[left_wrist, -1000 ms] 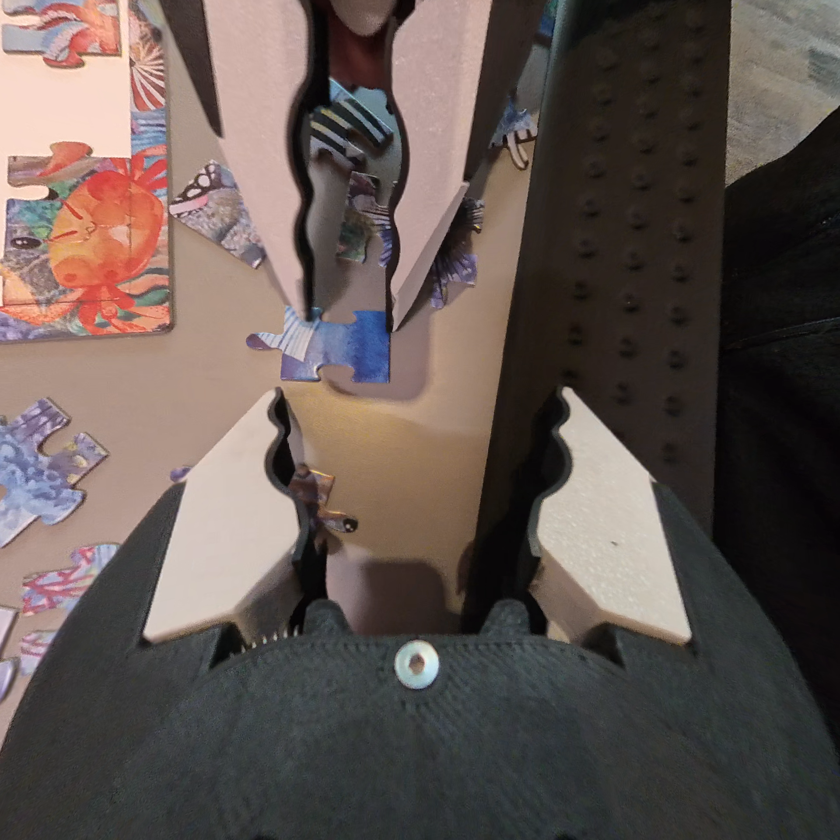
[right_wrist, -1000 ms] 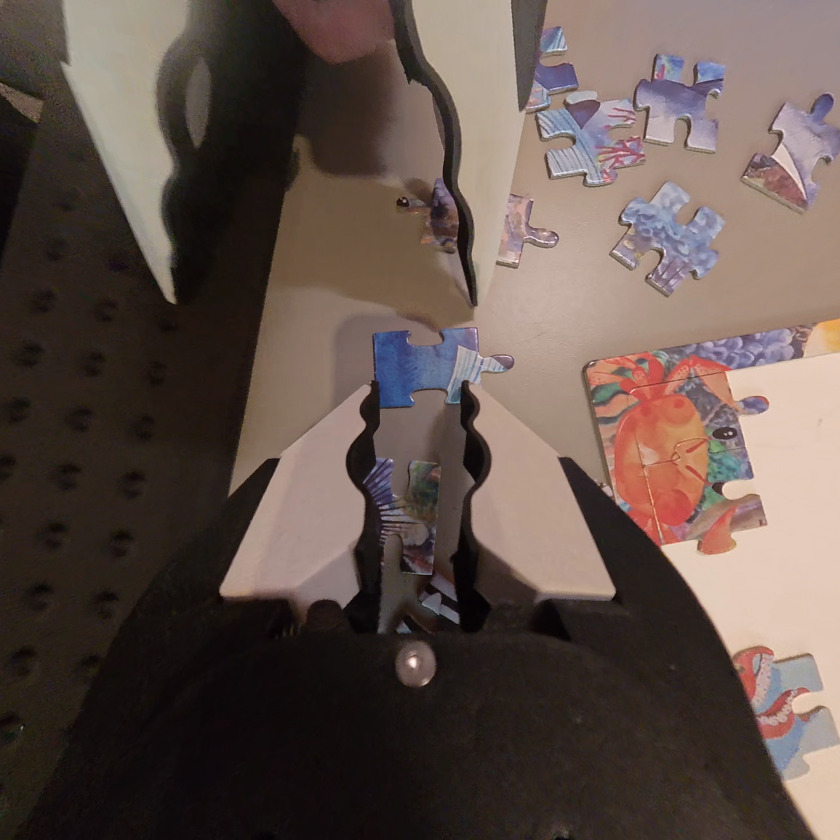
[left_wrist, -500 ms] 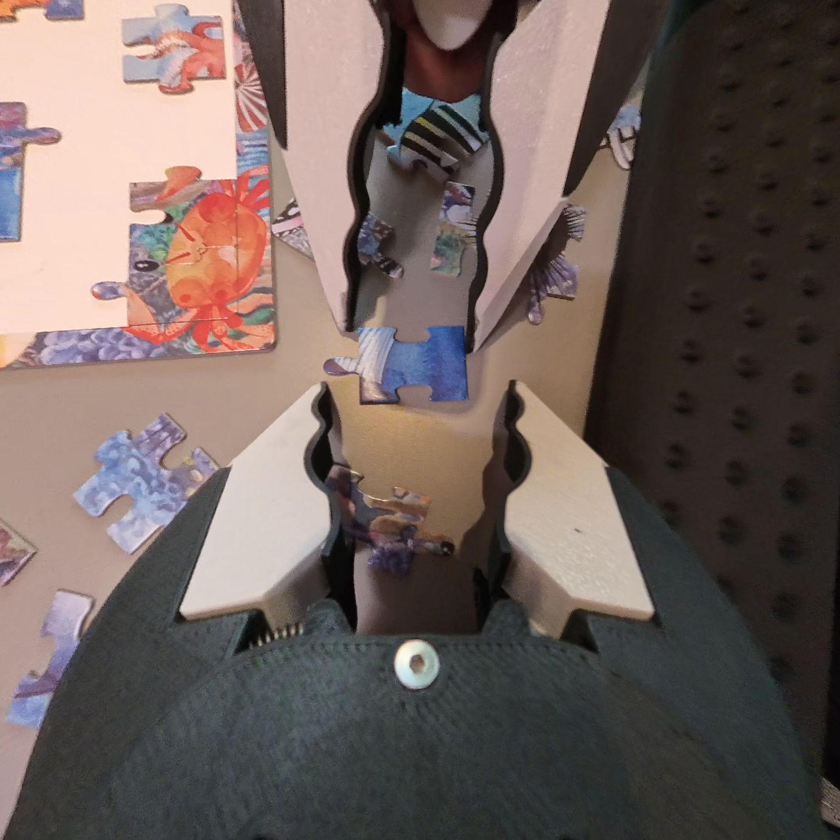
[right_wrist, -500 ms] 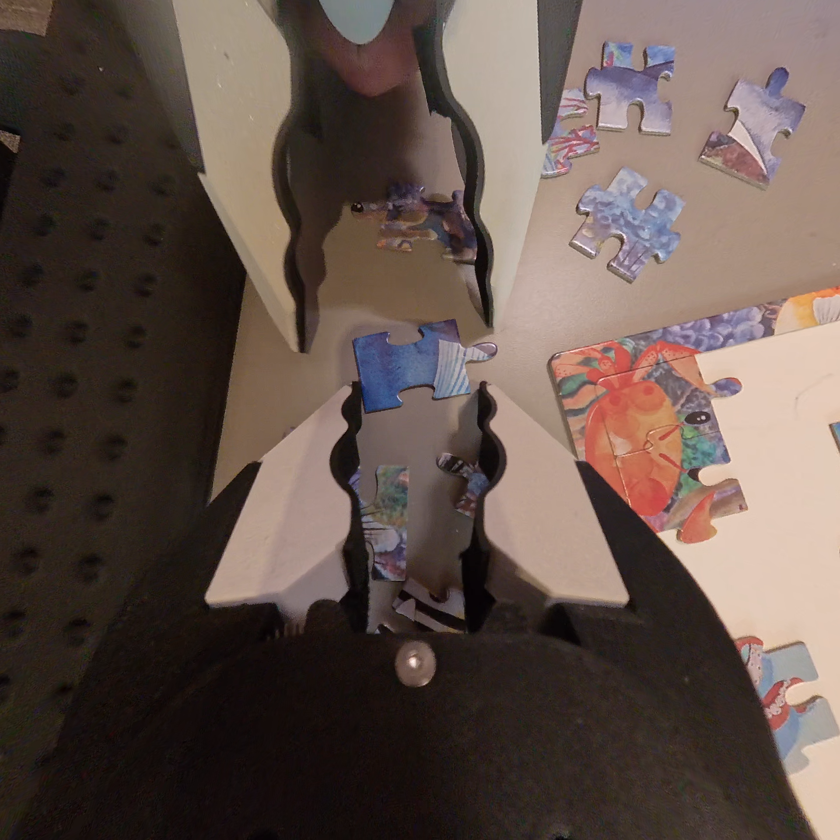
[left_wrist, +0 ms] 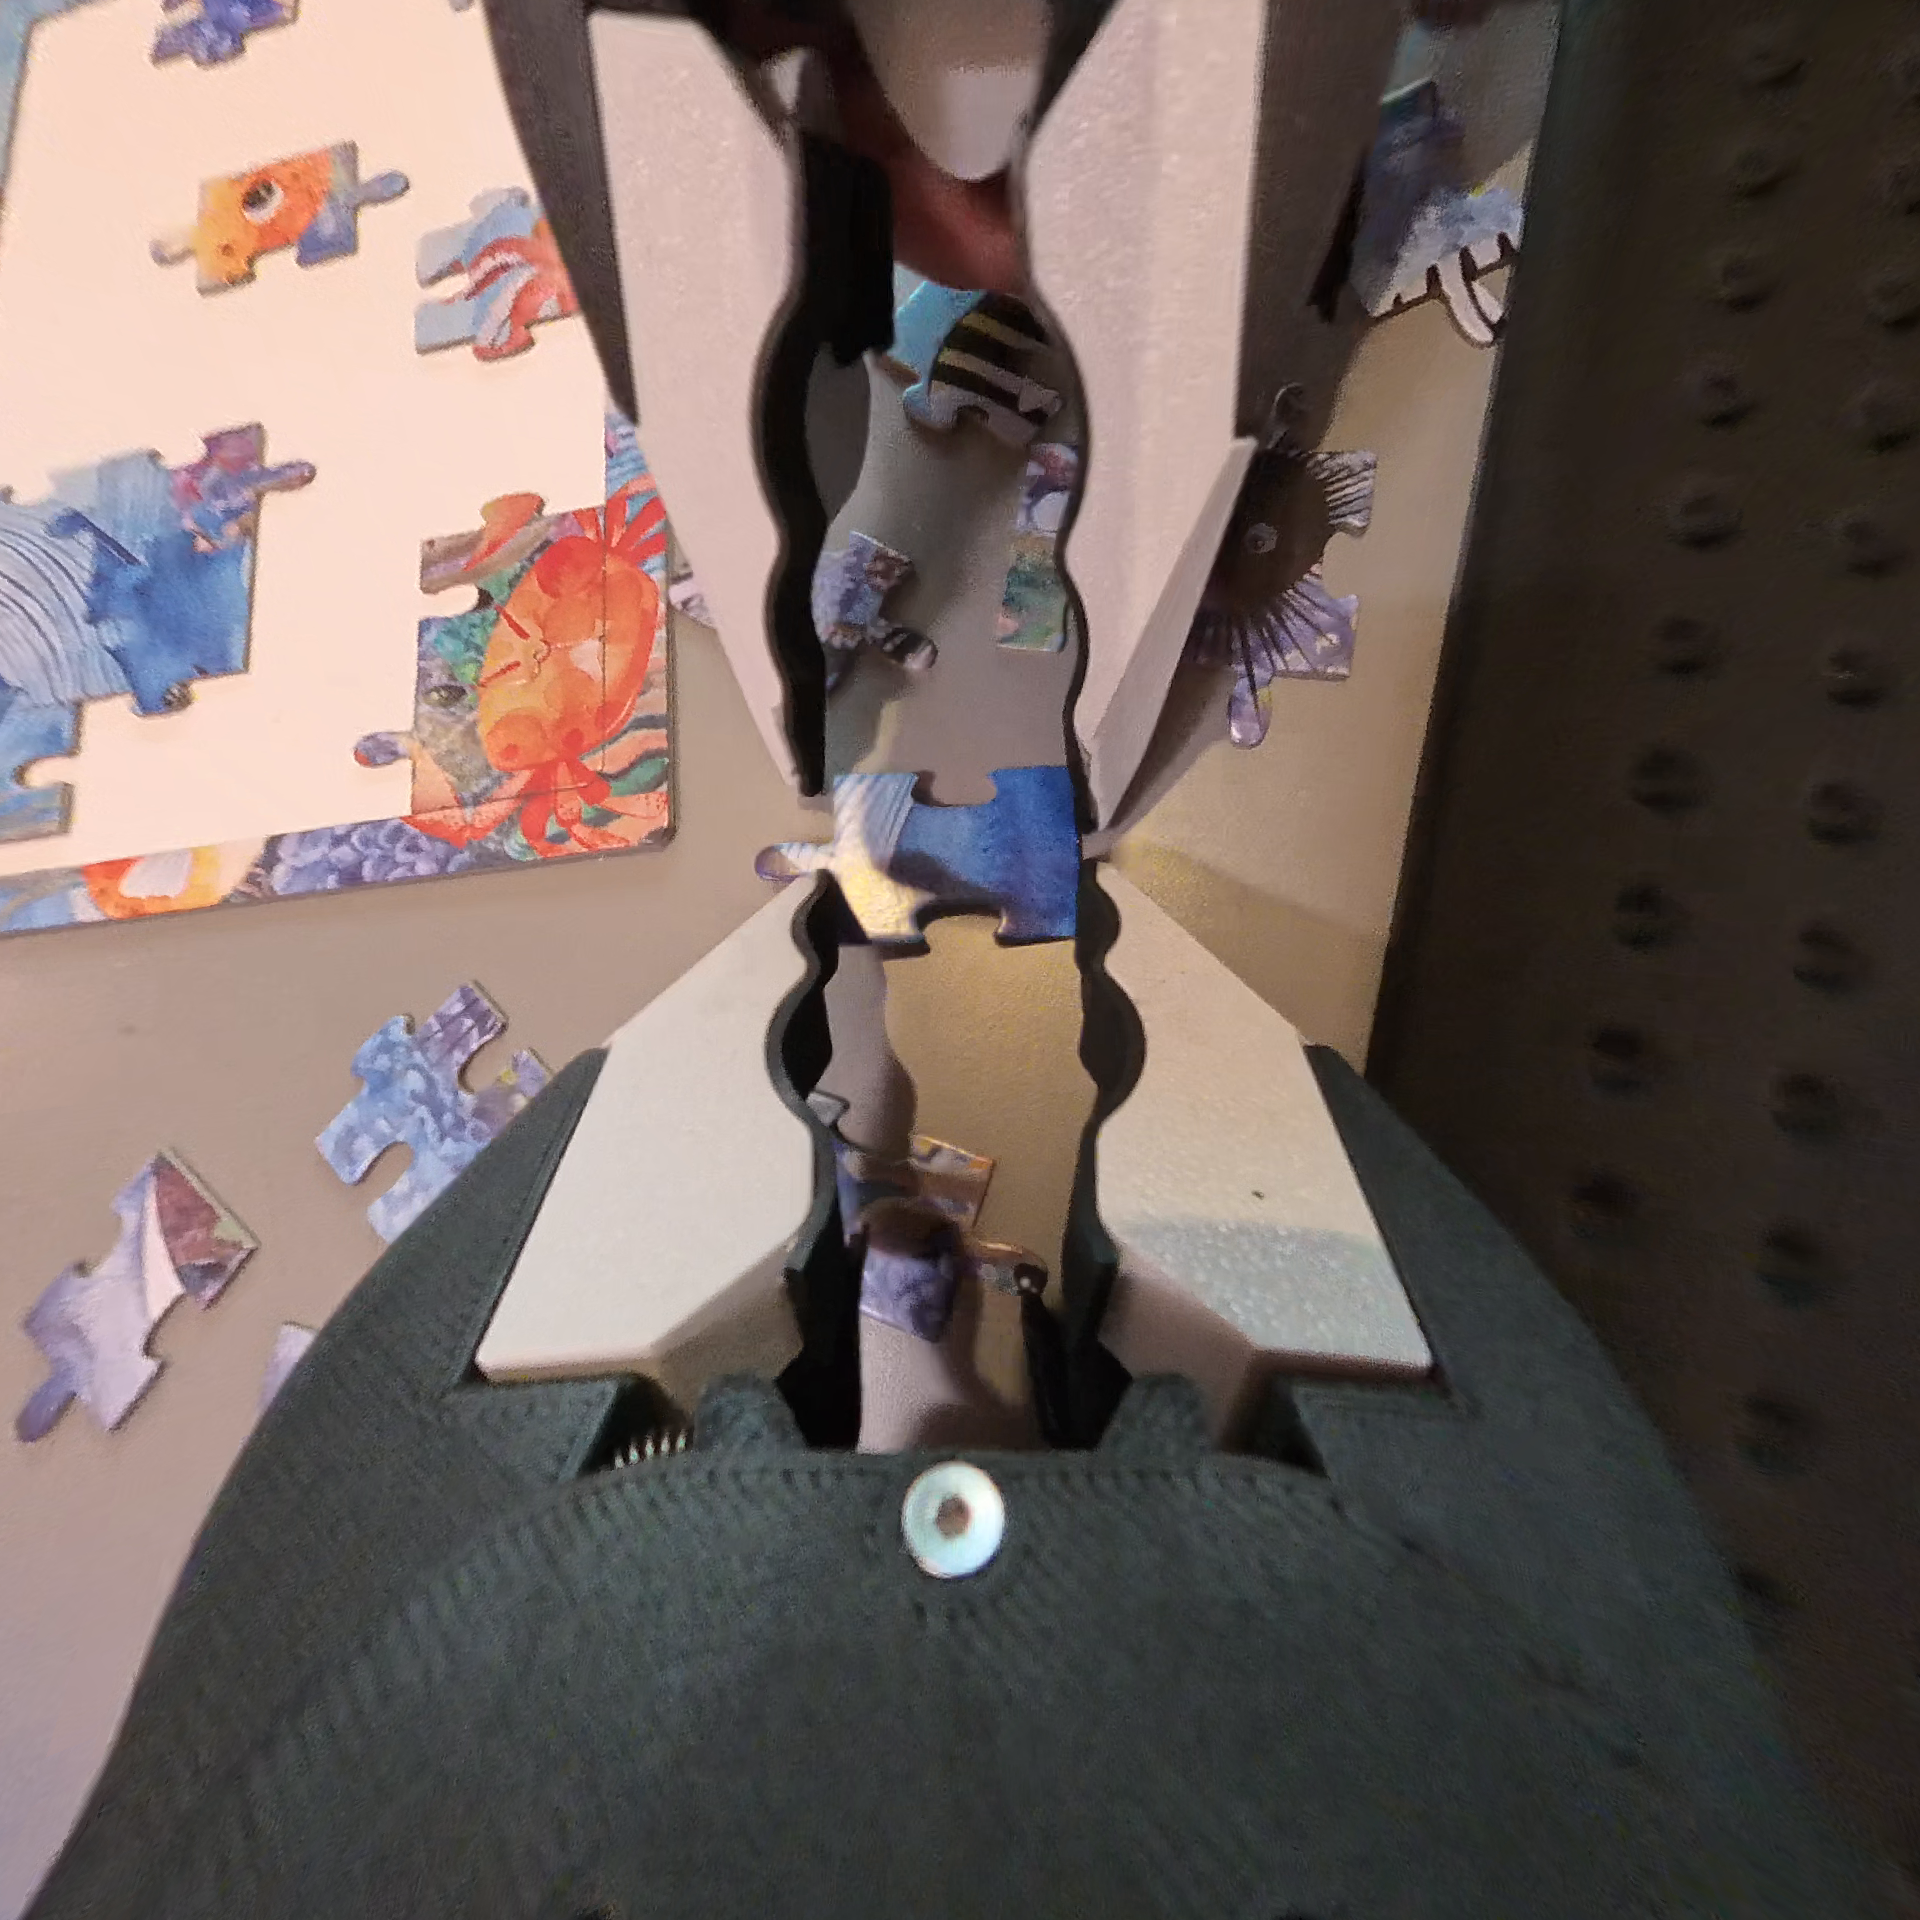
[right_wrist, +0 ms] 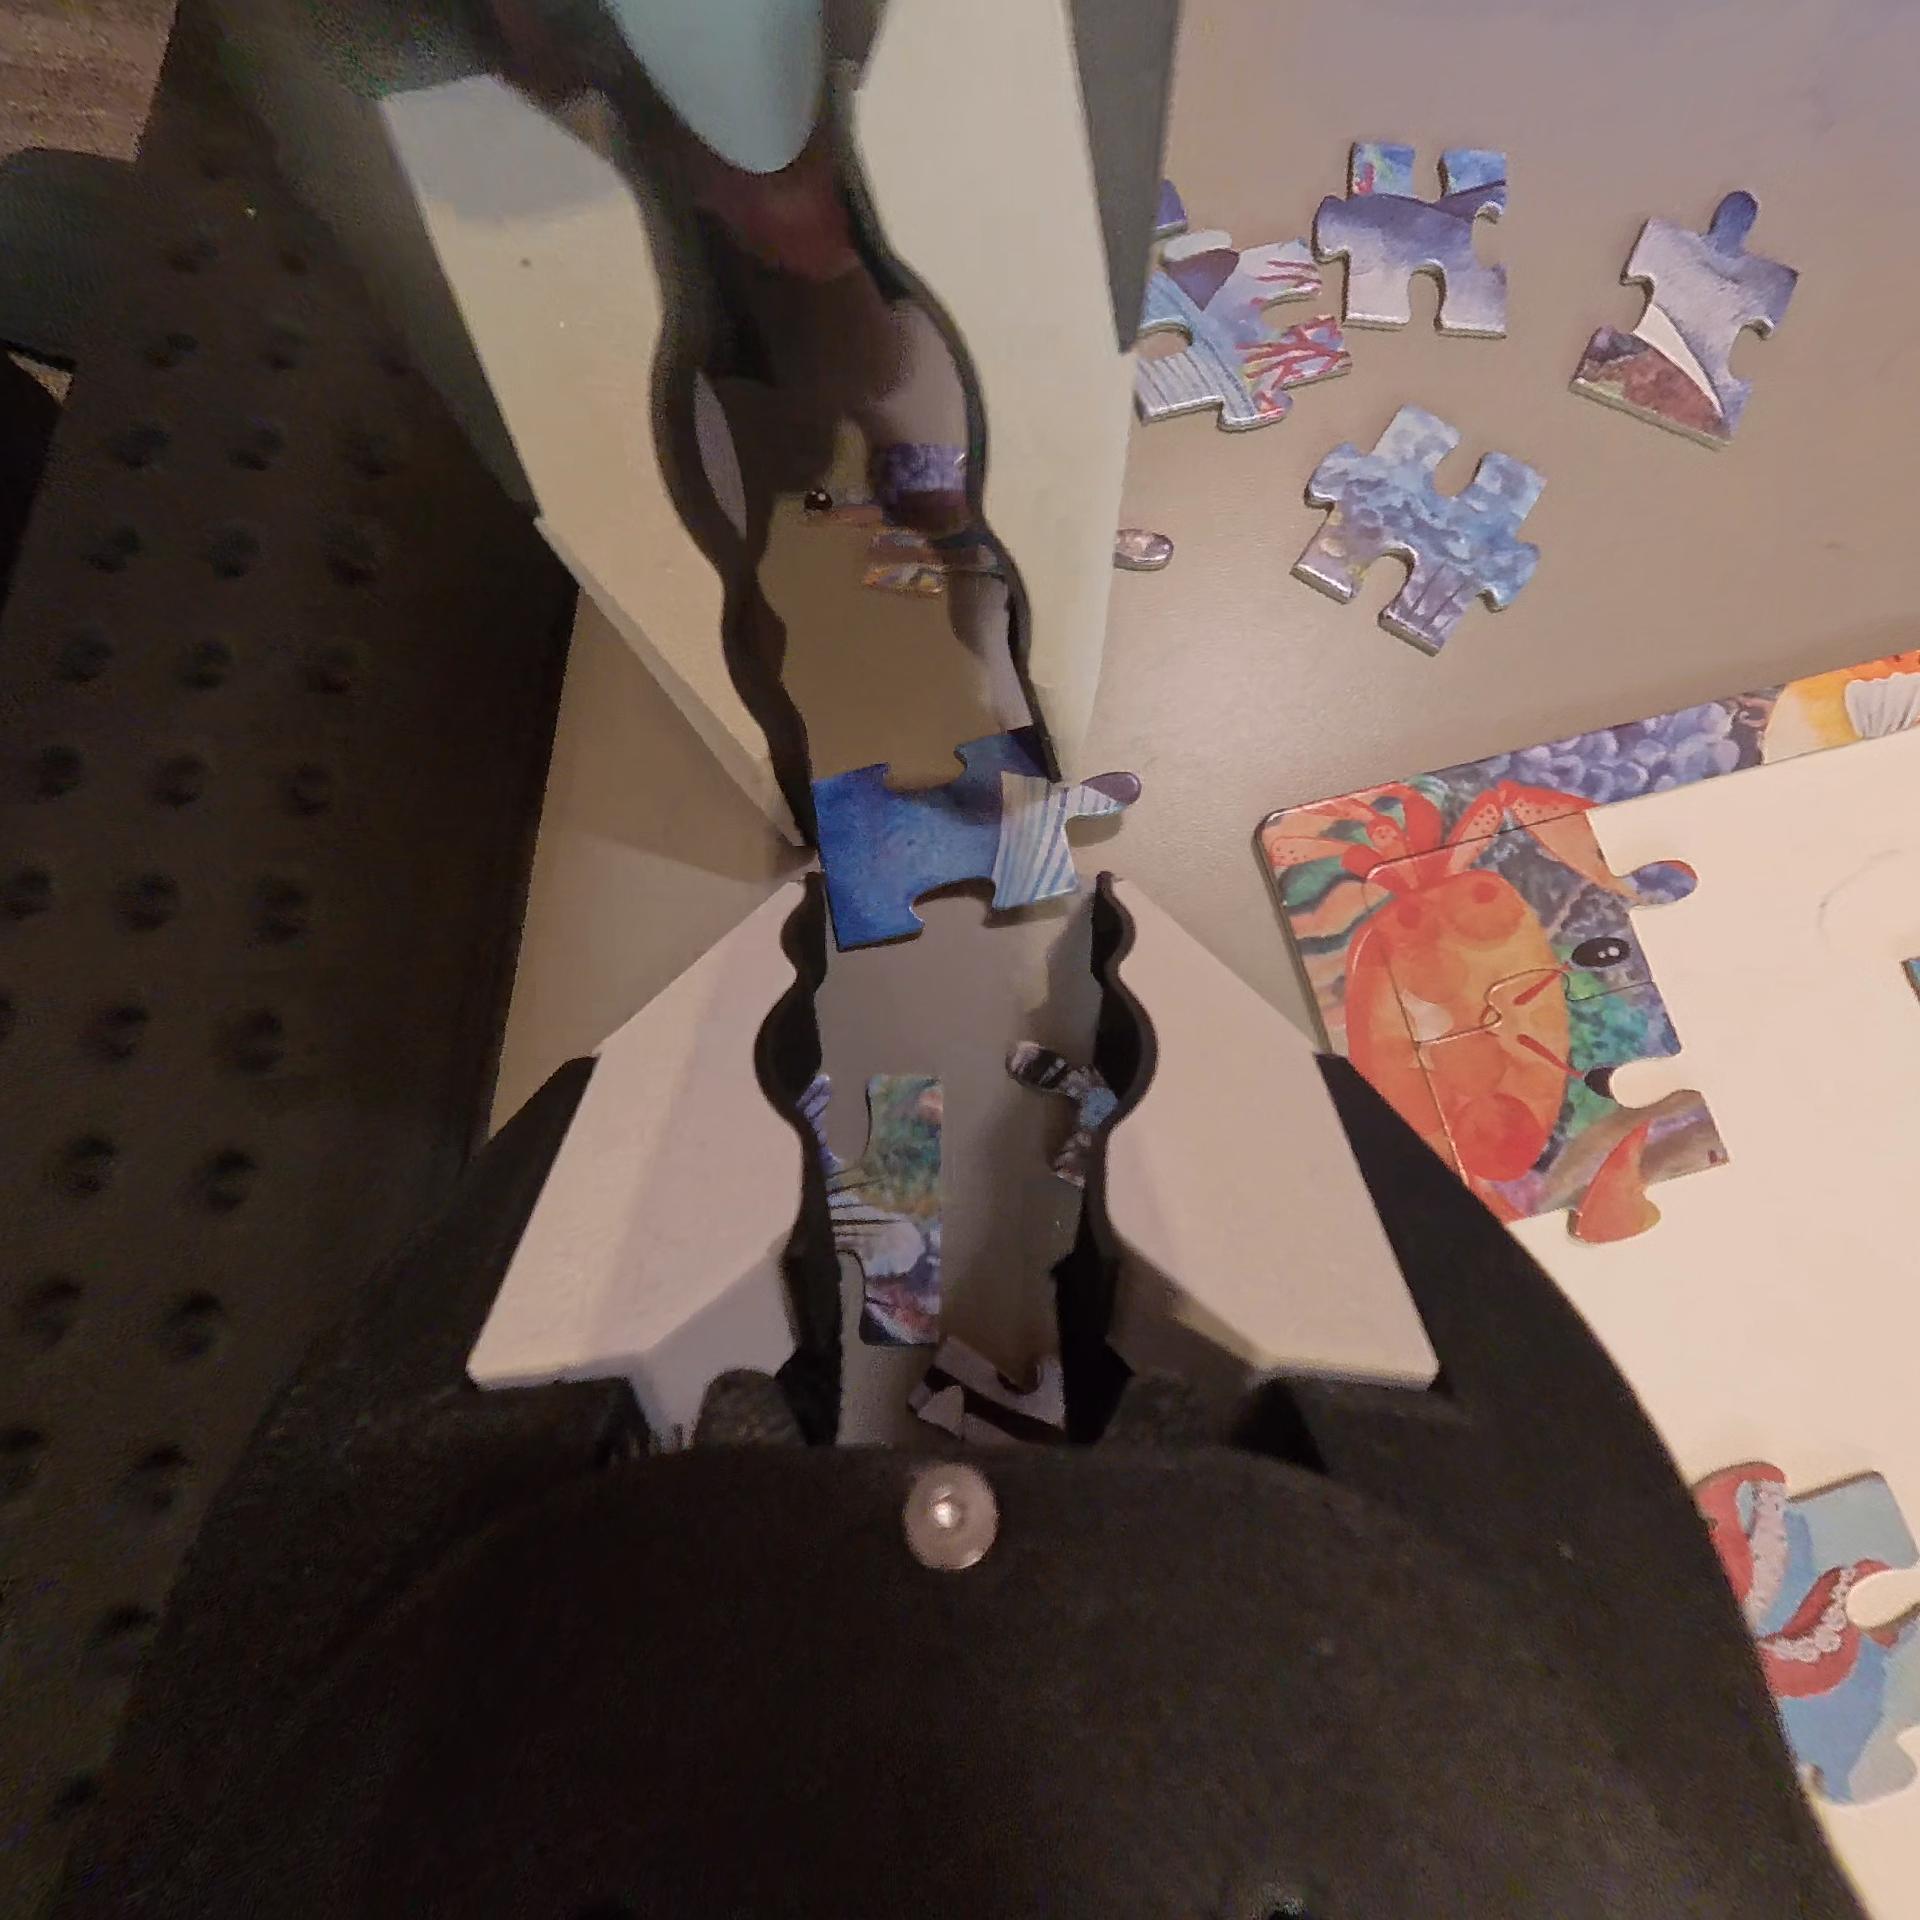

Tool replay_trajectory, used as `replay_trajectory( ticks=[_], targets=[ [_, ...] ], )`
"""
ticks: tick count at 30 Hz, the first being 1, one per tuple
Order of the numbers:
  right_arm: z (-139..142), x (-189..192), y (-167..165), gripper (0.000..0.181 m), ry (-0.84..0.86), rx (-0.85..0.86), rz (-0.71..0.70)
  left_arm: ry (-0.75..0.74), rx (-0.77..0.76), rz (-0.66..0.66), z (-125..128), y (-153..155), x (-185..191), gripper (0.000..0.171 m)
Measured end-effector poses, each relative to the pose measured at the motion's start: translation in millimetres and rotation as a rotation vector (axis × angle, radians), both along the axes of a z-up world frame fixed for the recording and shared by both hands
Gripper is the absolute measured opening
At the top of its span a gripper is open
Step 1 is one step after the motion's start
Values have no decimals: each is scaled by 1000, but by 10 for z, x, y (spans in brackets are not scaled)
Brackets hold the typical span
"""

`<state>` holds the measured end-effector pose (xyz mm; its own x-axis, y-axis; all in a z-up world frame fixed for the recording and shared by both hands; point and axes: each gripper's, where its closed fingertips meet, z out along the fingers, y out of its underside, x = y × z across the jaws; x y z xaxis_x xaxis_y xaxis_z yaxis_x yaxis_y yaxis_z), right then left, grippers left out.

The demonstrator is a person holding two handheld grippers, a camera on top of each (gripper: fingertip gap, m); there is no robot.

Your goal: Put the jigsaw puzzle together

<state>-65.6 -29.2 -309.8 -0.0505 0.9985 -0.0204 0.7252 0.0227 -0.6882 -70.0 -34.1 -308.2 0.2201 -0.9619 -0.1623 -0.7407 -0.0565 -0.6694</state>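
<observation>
My left claw [left_wrist: 951, 894] and right claw [right_wrist: 951, 883] meet tip to tip over a blue puzzle piece [left_wrist: 961, 857] lying flat on the tan desk [left_wrist: 312, 987]. Both stand released, jaws spread about the width of the piece, bracketing its cut edges, likely to pinch and lift thin cardboard that offers little edge. The white puzzle board [right_wrist: 1714, 935], its glossy orange crab corner [right_wrist: 1455, 997] already joined, waits nearby; loose knobbed pieces [right_wrist: 1418, 525] lie scattered.
</observation>
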Motion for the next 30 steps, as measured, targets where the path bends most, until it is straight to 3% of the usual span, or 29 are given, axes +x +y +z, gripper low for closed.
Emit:
replay_trajectory(
  ticks=[2,10,15,17,19,25,27,30],
  targets=[
    [16,0,3,51,17,-57,-21,21,88,-15,21,10,14,45],
    [121,0,80,18,76,-214,-86,119,389,-68,101,51,24,45],
    [252,-15,90,7,142,-310,-90,140,471,-66,152,104,28,45],
    [291,-9,85,4,159,-346,-86,127,515,-58,243,138,30,31],
    [337,15,123,0,175,-351,-90,91,529,-62,335,146,51,28],
    [601,122,409,0,185,-332,-113,46,509,-6,585,437,-38,44],
    [710,217,663,0,187,-307,-151,24,497,23,724,619,-80,43],
    [785,429,1149,0,165,-320,-245,45,404,65,717,951,-136,48]
  ],
)
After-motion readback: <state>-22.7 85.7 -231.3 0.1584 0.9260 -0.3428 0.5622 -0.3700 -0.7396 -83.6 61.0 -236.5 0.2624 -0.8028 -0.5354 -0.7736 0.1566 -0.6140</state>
